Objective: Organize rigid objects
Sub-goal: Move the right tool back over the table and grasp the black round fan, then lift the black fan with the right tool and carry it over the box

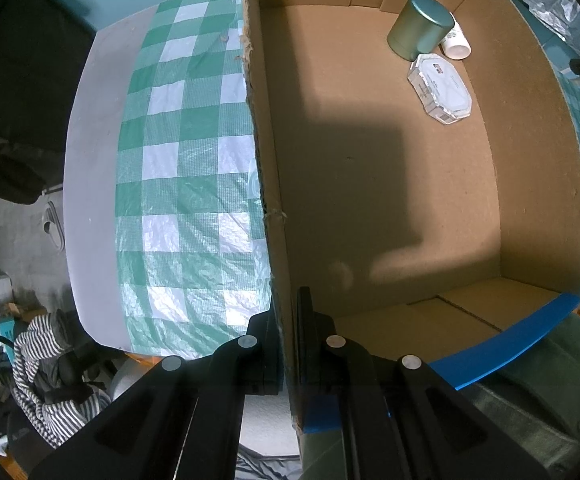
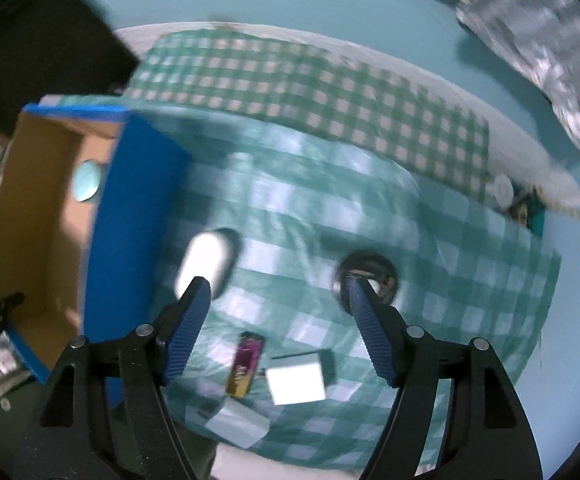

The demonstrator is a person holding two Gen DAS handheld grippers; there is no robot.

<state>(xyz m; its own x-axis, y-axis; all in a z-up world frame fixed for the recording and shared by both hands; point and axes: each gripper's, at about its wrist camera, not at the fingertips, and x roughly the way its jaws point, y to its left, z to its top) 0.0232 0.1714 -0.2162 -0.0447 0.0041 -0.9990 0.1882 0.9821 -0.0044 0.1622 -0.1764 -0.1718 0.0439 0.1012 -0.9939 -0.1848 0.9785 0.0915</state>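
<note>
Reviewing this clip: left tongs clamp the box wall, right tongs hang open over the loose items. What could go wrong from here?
1. The right tongs are open with nothing between them; the view is blurred, so a grab could miss the white oval case.
2. The purple stick and white cube lie close together, so one may get knocked.
3. The left tongs pinch the cardboard box wall; pulling could tilt it.

Both views bulge like a fishbowl, with straight edges bowed and corners gone black. The left view is sharp, with soft even light; a broad, hard-edged shadow lies across the floor of the box (image 1: 370,160). The right view is smeared by motion blur, and the white block (image 2: 296,386) glares, washed out.
</note>
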